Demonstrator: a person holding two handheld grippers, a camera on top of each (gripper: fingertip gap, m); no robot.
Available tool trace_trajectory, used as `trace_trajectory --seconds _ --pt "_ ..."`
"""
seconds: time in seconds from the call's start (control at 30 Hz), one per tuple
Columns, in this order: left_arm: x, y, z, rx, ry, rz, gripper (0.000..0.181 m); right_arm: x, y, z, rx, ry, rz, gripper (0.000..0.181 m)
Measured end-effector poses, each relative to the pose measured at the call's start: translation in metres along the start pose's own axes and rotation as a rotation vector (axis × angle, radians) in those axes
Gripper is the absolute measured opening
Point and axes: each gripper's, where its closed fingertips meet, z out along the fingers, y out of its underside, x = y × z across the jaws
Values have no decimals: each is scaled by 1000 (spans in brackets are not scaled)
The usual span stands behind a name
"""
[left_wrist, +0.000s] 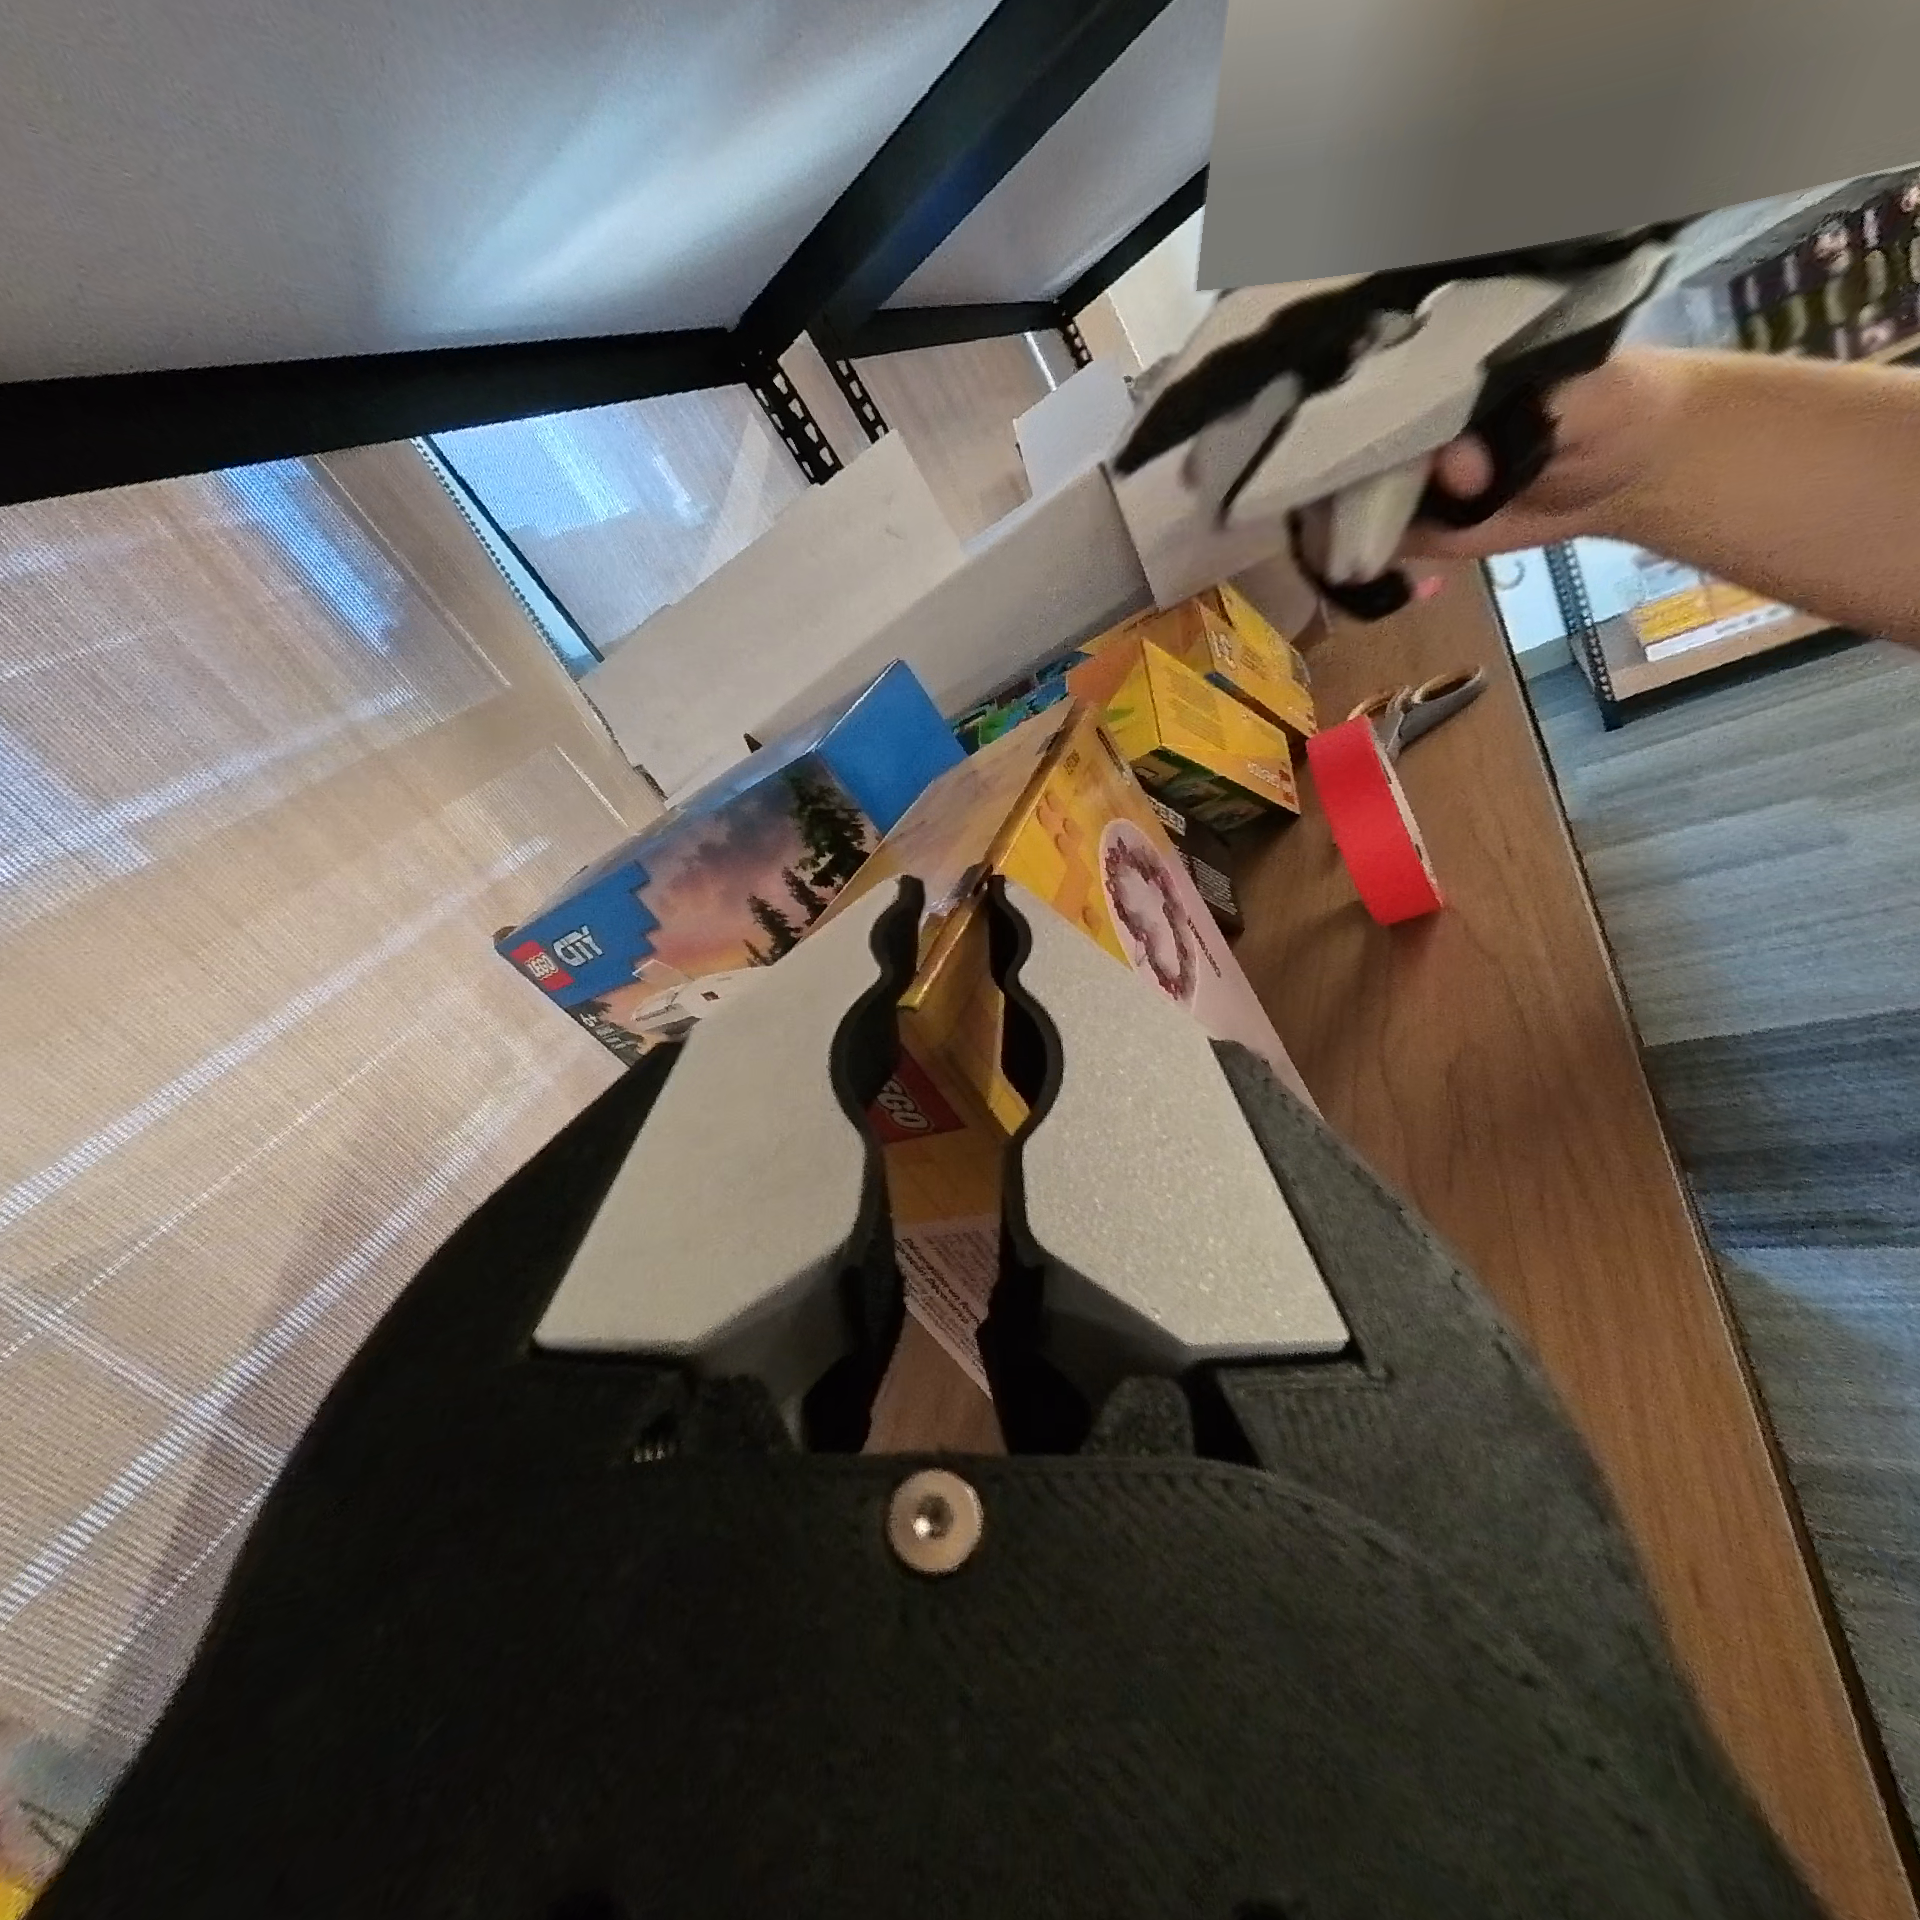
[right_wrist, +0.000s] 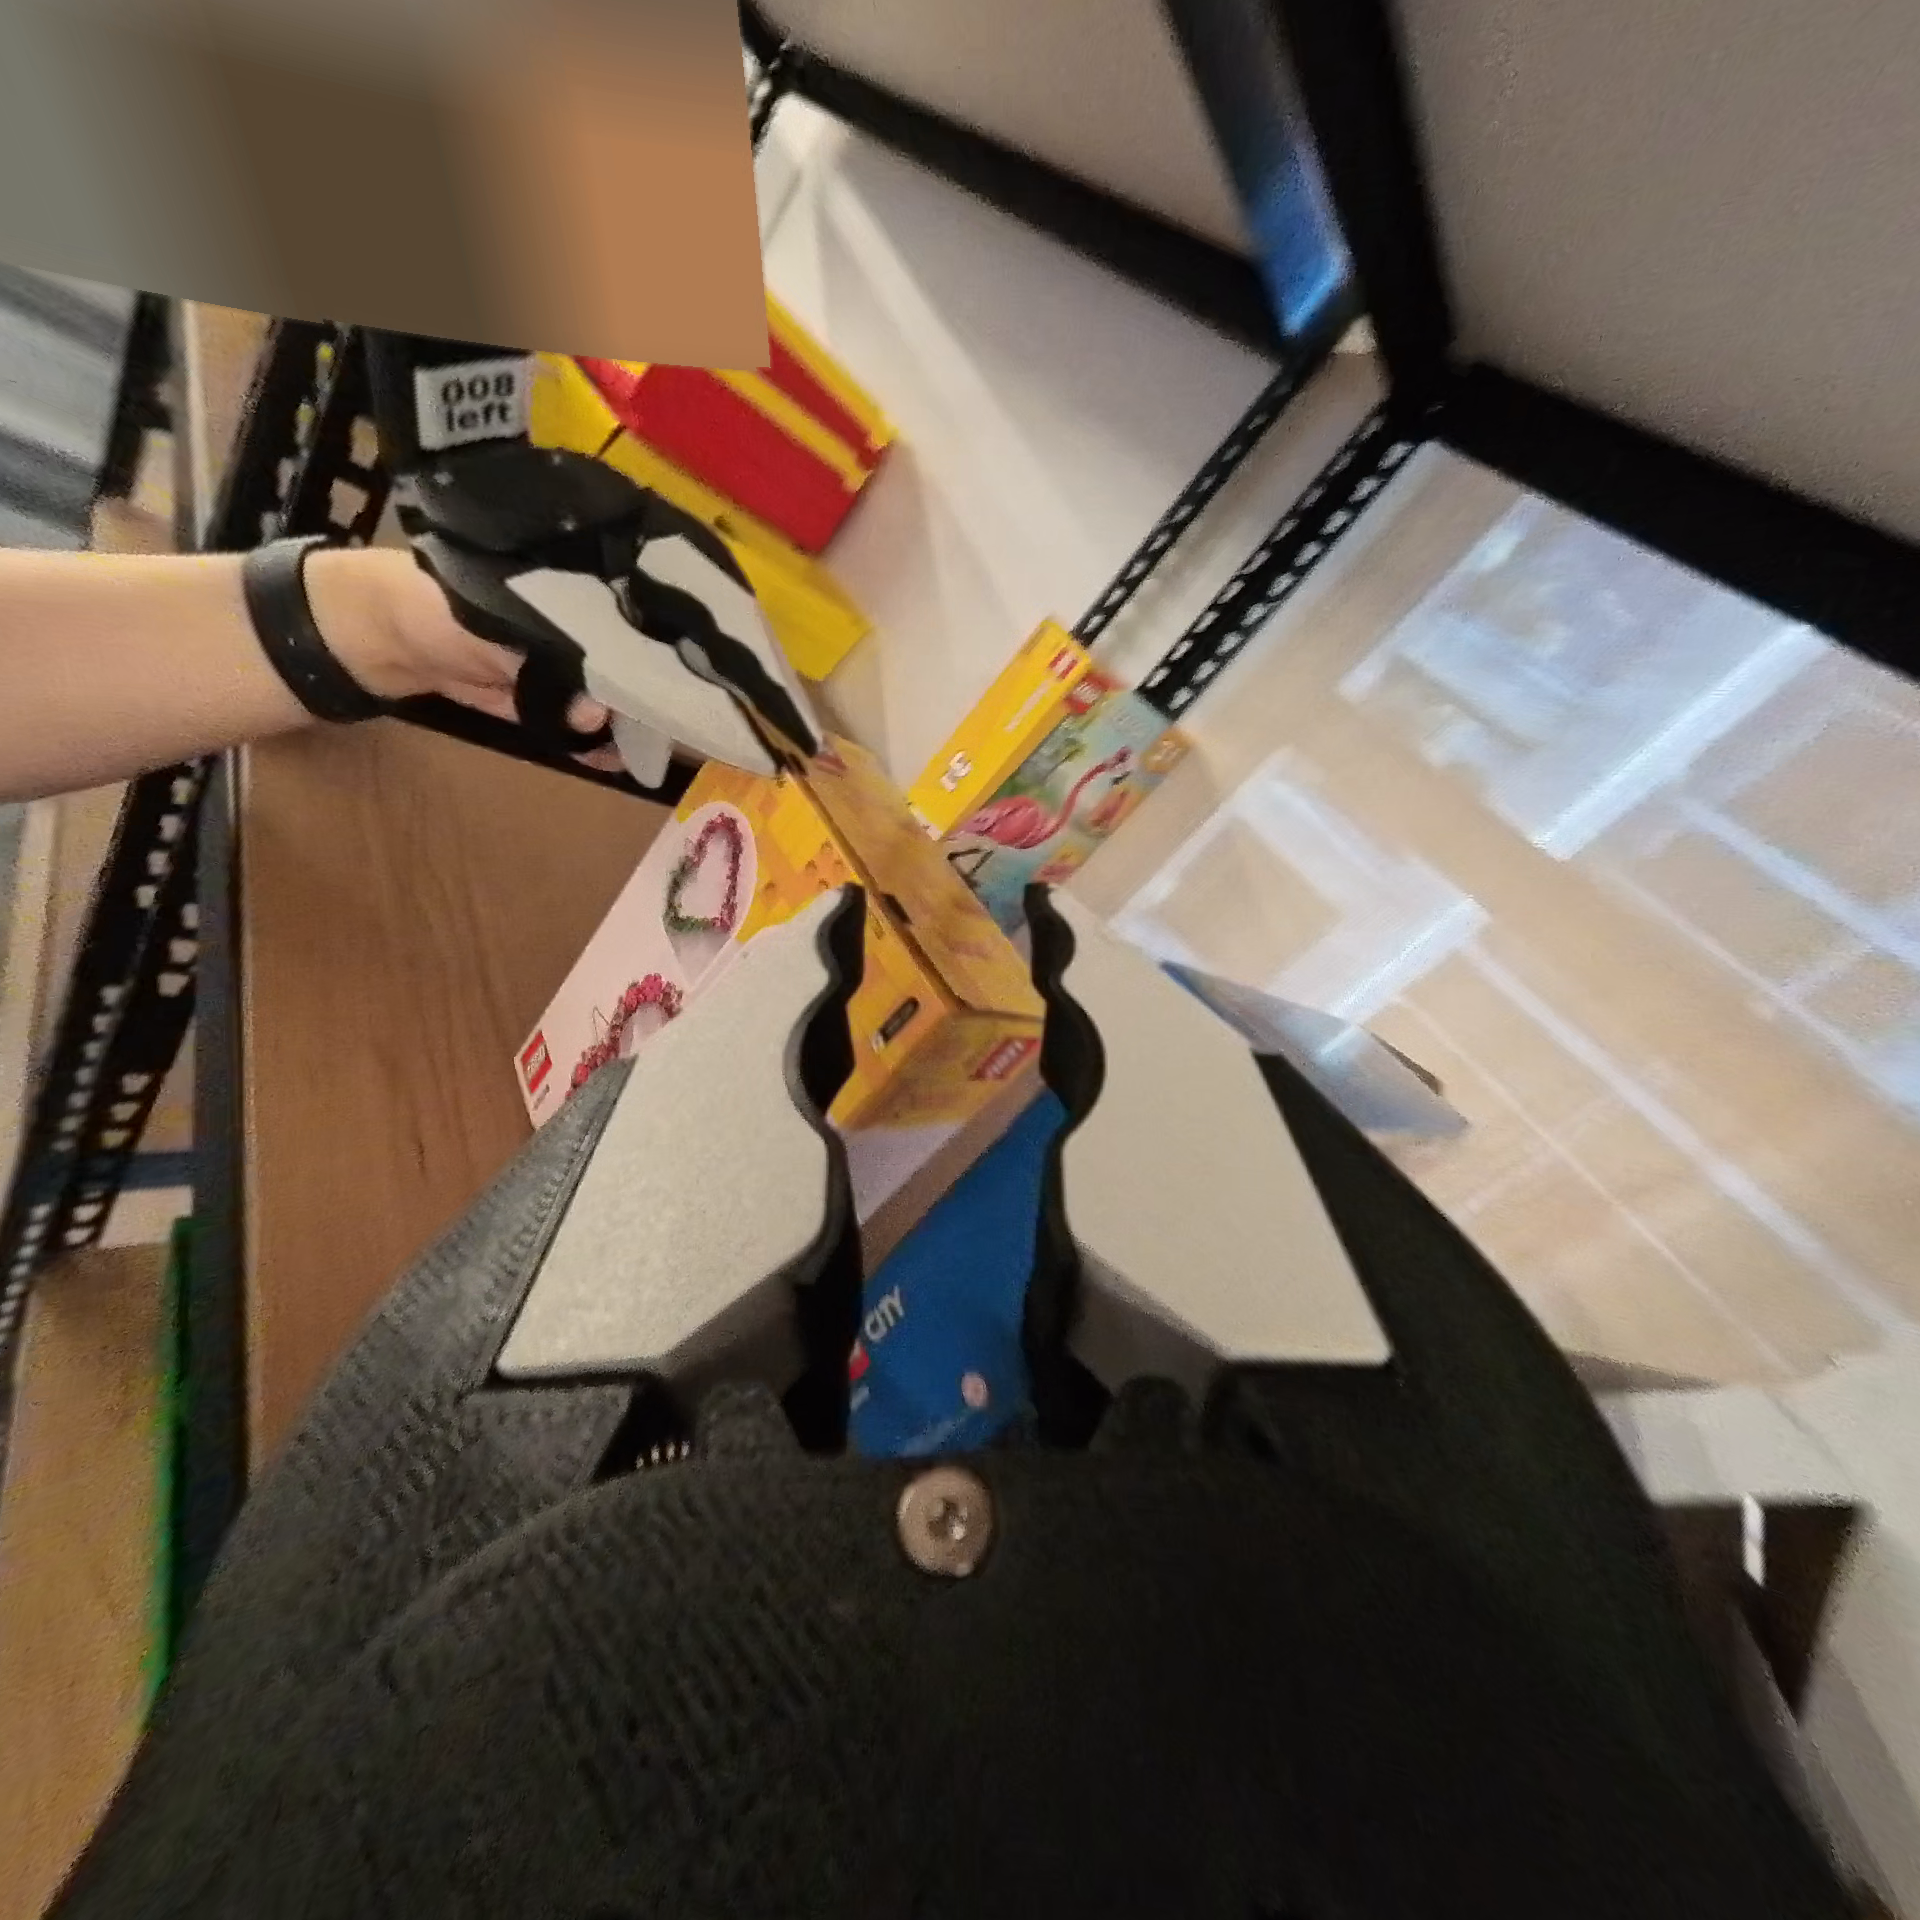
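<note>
**Yellow toy box gripped at one corner on a wooden shelf**

The left gripper (left_wrist: 953, 896) is seen clenched on a corner edge of a yellow building-toy box with pink heart wreaths (left_wrist: 1081, 862), its tips pinching the cardboard flap. In the right wrist view, the same box (right_wrist: 914, 935) is shown at 12 o'clock of the right gripper (right_wrist: 943, 902), whose fingers are parted around the box's near end; contact with it cannot be told. A blue building-toy box (left_wrist: 727, 883) is placed at 10 o'clock of the yellow one, touching it. Smaller yellow boxes (left_wrist: 1195, 717) are stacked at 1 o'clock, with a roll of red tape (left_wrist: 1371, 821) and scissors (left_wrist: 1429, 701) at 2 o'clock on the wooden shelf board (left_wrist: 1455, 1143). A flamingo-print box (right_wrist: 1060, 790) is leant against the black rack upright (right_wrist: 1236, 613)
</note>
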Motion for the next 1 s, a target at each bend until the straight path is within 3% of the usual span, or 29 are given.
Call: trace_trajectory --seconds 0.1,0.23,0.37,0.47,0.57,0.67,0.77,0.9,0.97,1.0 --pt "0 -1 0 -9 -23 11 12 -1 10 -53 -27 80 -21 30" --pt "-4 -3 0 -41 -60 6 14 -9 67 -118 -163 133 49 30" --pt "-14 -23 -15 -4 -153 -124 22 -13 123 -173 -262 181 178 30" --pt "10 -30 -32 -46 -254 -123 23 -5 145 -201 -304 242 207 30" --pt "68 -25 -39 -87 -323 -129 21 3 156 -204 -293 267 275 30" --pt "136 -11 -27 -115 -305 -199 17 5 174 -190 -358 280 337 31" --pt "182 3 -7 -180 -260 -270 19 -8 186 -165 -414 189 427 50" --pt "213 5 21 -217 -178 -315 22 -16 209 -146 -534 102 489 59" --pt "219 6 34 -231 -151 -326 23 -18 222 -140 -584 78 515 53" --pt "222 6 41 -235 -137 -327 23 -20 227 -137 -608 64 526 41"
